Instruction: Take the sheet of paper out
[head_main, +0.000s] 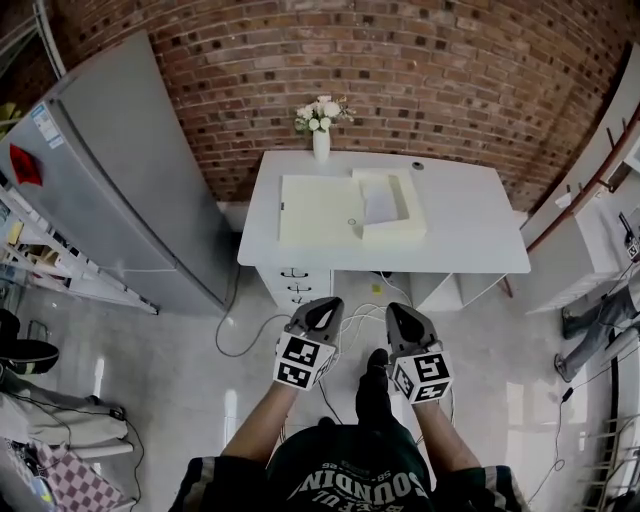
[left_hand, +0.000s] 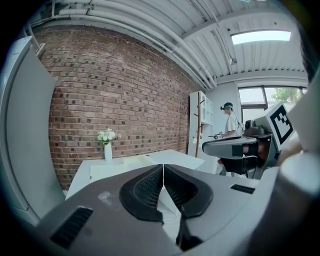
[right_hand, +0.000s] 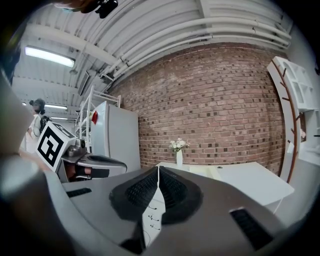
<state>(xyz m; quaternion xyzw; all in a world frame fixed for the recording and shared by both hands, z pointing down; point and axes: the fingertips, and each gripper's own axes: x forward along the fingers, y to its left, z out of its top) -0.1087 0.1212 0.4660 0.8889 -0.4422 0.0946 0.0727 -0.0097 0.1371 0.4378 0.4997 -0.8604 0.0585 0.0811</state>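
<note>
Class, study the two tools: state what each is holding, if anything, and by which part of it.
Nothing is held. The left tool and the right tool each have their jaws shut together on nothing, and both are short of the white table.

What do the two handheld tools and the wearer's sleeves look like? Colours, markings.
Left tool and right tool: grey moulded shells tapering to a blunt nose, black mesh-textured pads inside. Each carries a white cube with black square markers at the rear. Dark top with pale lettering; sleeves stop short of the forearms.
</note>
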